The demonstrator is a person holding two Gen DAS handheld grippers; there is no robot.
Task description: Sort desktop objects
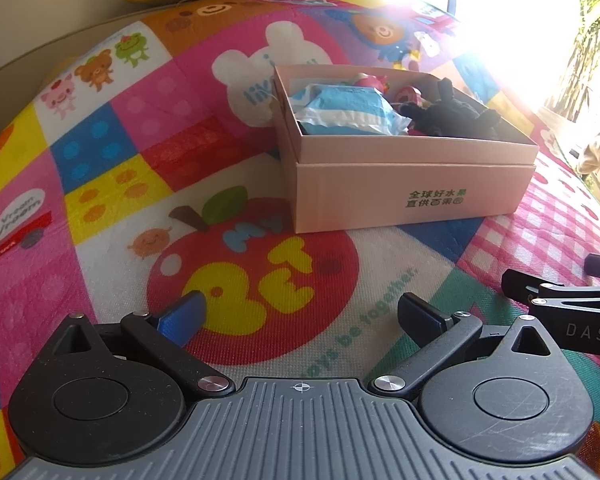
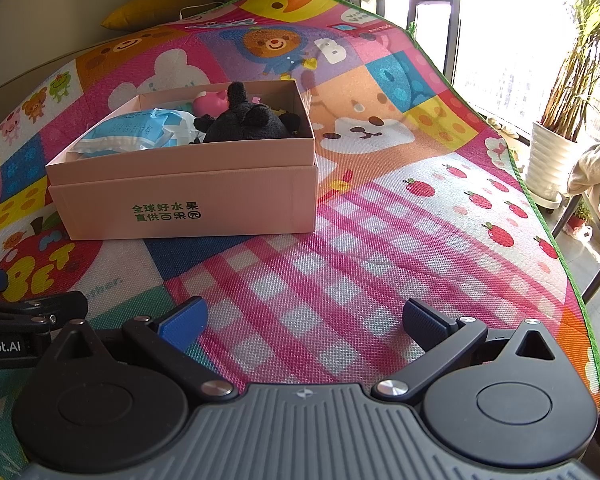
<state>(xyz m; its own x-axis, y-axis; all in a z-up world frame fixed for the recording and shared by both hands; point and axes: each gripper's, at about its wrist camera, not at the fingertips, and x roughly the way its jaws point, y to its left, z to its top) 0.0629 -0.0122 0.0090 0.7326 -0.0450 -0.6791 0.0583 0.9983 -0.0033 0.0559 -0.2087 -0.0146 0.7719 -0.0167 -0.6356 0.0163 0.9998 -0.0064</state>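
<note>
Pink cardboard box (image 1: 412,184) printed with green characters sits on the colourful cartoon-patterned play mat (image 1: 120,184), well ahead of both grippers. It holds a blue-and-white plastic packet (image 1: 344,114), a black plush toy (image 2: 248,122) and a pink toy (image 2: 210,103). The left gripper (image 1: 300,314) hangs over the mat's red apple print, fingers spread wide and holding nothing. The right gripper (image 2: 305,318) is over the pink checked patch, likewise wide and empty.
</note>
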